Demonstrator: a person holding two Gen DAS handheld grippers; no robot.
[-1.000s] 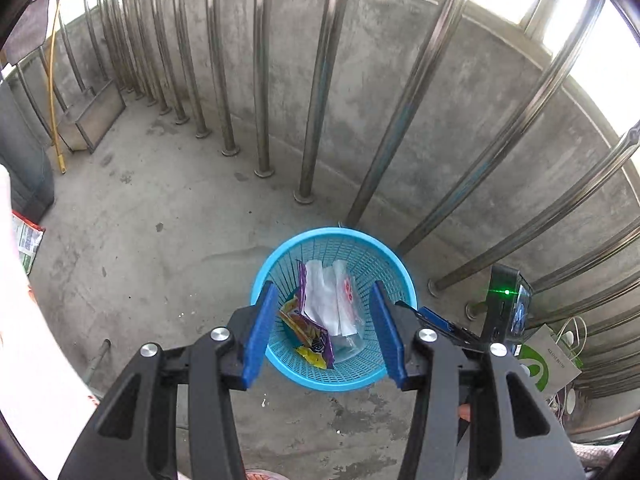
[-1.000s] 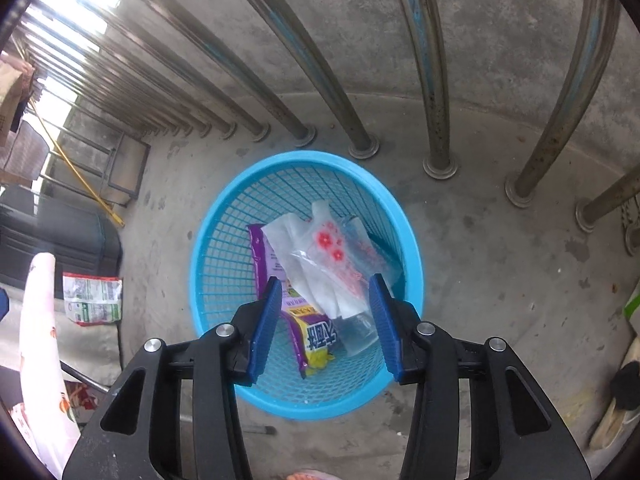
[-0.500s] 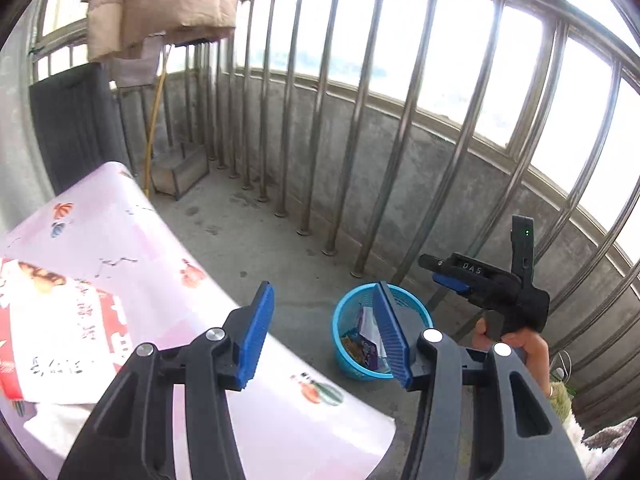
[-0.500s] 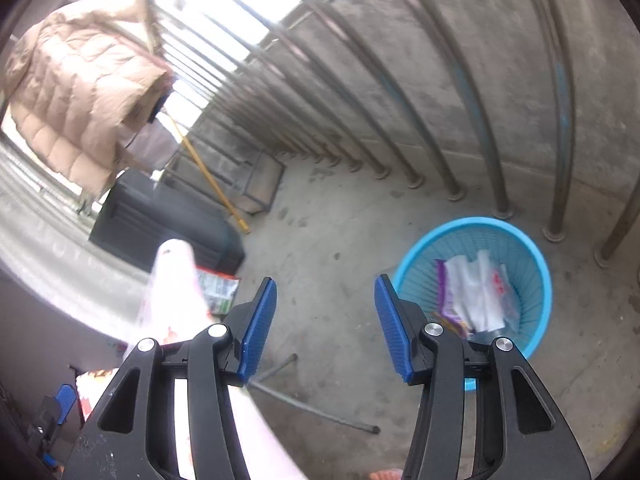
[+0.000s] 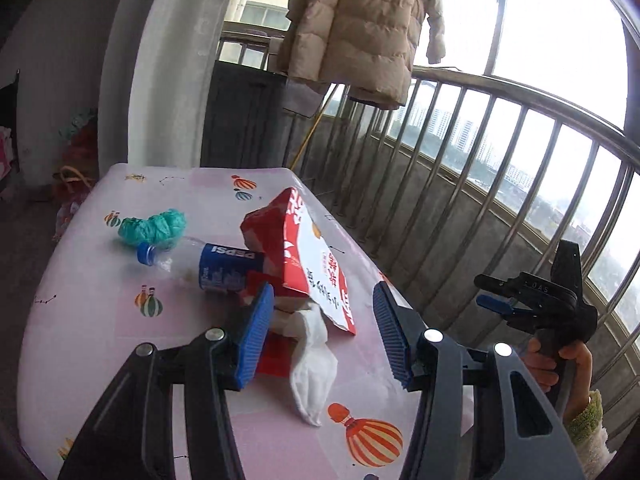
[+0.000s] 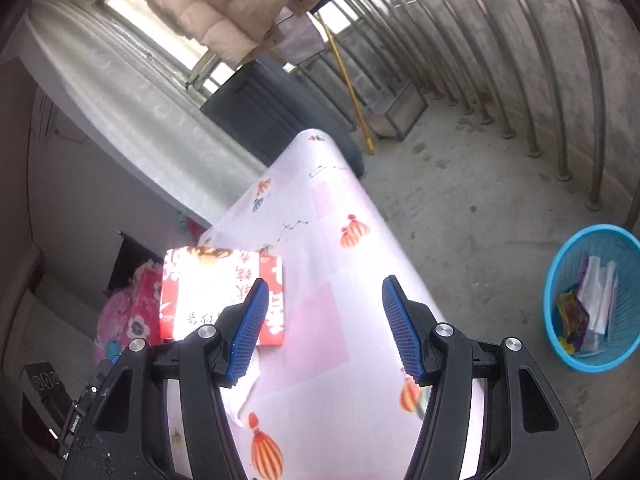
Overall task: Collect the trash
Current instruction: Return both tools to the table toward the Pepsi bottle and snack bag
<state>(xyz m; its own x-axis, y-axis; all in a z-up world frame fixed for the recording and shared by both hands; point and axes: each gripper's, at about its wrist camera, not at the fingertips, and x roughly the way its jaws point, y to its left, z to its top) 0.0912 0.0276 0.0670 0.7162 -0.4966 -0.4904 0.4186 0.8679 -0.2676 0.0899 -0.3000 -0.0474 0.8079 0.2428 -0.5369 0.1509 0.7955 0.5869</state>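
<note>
- left wrist view: the left tongs (image 5: 324,330) stand apart over the tabletop (image 5: 92,320) with nothing pressed between the blue pads. only this view shows the trash laid out: a red and white paper bag (image 5: 308,256), a pepsi bottle (image 5: 208,266) lying on its side with its base against the bag, a crumpled teal wad (image 5: 154,227) just beyond the bottle's cap, and a white tissue (image 5: 314,360) trailing from under the bag, between the pads in the picture.
- also here alone: the right tongs (image 5: 490,292) seen from the side beyond the tabletop edge, held by a hand (image 5: 560,364) in front of the railing (image 5: 520,152); a padded coat (image 5: 360,24) hangs above.
- right wrist view: the right tongs (image 6: 322,326) are opening, empty, over the tabletop's (image 6: 340,264) near edge. only this view shows the blue basket (image 6: 560,280) on the concrete floor (image 6: 460,200), well apart from the tabletop, with wrappers inside. the bag (image 6: 208,280) shows overexposed at left, partly behind the left pad; the bottle, wad and tissue are out of sight.
</note>
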